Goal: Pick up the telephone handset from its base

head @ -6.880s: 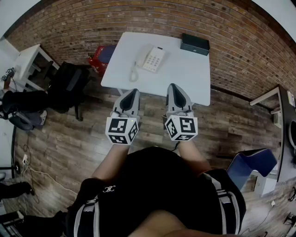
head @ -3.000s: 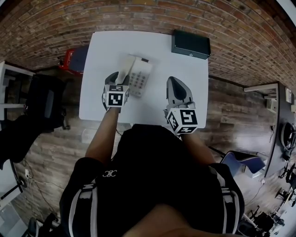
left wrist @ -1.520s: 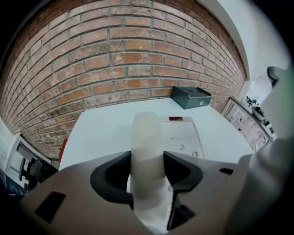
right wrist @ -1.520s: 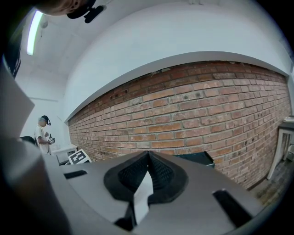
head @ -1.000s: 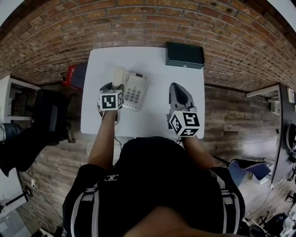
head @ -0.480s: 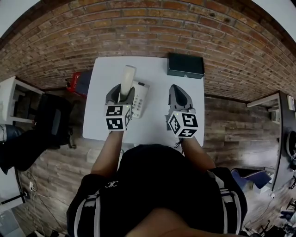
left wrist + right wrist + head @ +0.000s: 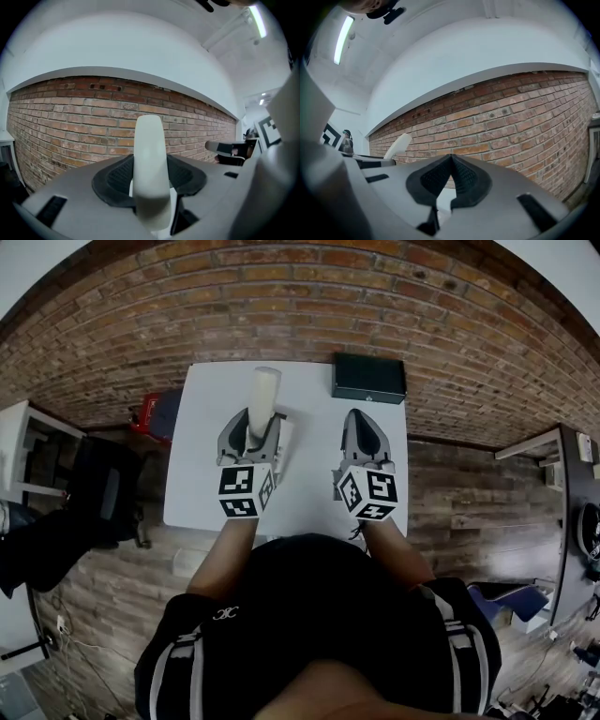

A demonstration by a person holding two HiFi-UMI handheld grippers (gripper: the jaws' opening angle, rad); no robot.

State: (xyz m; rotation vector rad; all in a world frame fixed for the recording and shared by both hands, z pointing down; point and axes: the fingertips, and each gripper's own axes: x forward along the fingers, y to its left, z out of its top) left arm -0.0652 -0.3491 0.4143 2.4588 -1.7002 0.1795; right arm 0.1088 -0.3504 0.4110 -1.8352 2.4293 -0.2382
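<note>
The cream telephone handset [image 7: 262,399] stands upright, lifted clear of the table, with my left gripper [image 7: 251,432] shut on it. In the left gripper view the handset [image 7: 150,173] rises between the black pads [image 7: 117,180] against the brick wall. The telephone base [image 7: 283,442] is mostly hidden under the left gripper; only a sliver shows on the white table [image 7: 309,390]. My right gripper [image 7: 364,439] hangs over the table's right half, its jaws together with nothing between them. The right gripper view shows the handset [image 7: 397,146] off to its left.
A dark green box [image 7: 368,379] sits at the table's far right corner by the brick wall [image 7: 300,296]. A red item [image 7: 148,413] and a black bag [image 7: 94,493] lie on the wooden floor to the left. A desk edge [image 7: 562,484] stands at the right.
My left gripper took hold of the handset at the base and has raised it upright off the phone, drawing back toward me. The right gripper stayed hovering, shut.
</note>
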